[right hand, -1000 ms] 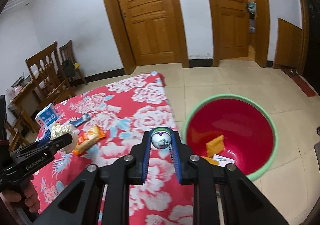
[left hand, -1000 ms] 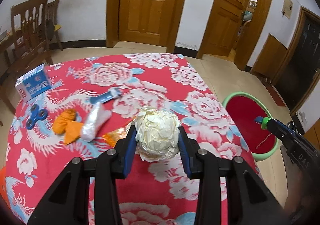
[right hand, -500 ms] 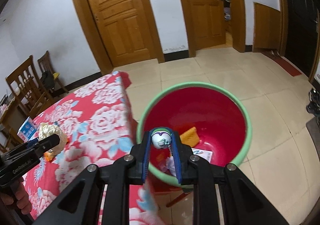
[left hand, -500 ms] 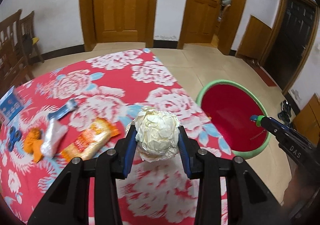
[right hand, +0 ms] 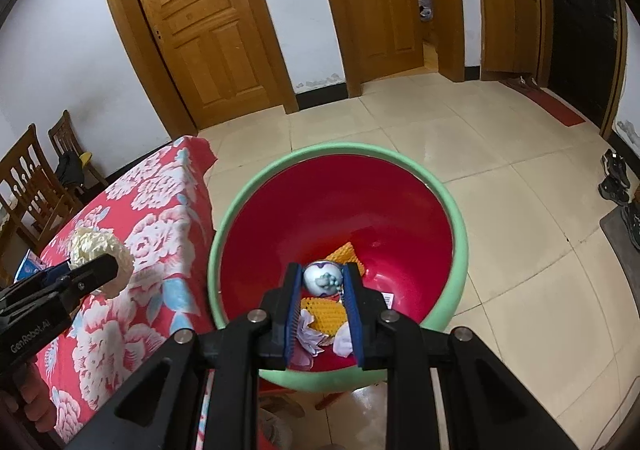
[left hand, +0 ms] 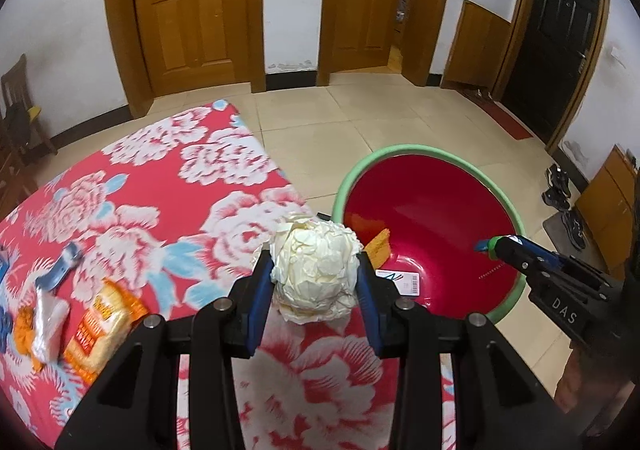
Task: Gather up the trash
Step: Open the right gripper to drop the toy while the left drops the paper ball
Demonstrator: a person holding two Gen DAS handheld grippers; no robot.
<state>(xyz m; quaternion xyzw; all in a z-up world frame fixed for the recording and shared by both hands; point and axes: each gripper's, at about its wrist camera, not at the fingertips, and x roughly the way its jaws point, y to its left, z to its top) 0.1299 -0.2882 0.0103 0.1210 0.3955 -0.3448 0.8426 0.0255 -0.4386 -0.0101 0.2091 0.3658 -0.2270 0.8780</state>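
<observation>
A crumpled cream paper ball [left hand: 314, 270] sits pinched between blue pads above the edge of the red floral tablecloth. A small round white-and-blue ball [right hand: 322, 279] hangs clamped over the red basin [right hand: 456, 226] with its green rim. Down inside the basin: orange wrappers [right hand: 326, 312], white scraps [right hand: 310, 334] and a barcoded slip [left hand: 402, 282]. An orange snack packet [left hand: 100, 326] lies flat on the cloth.
</observation>
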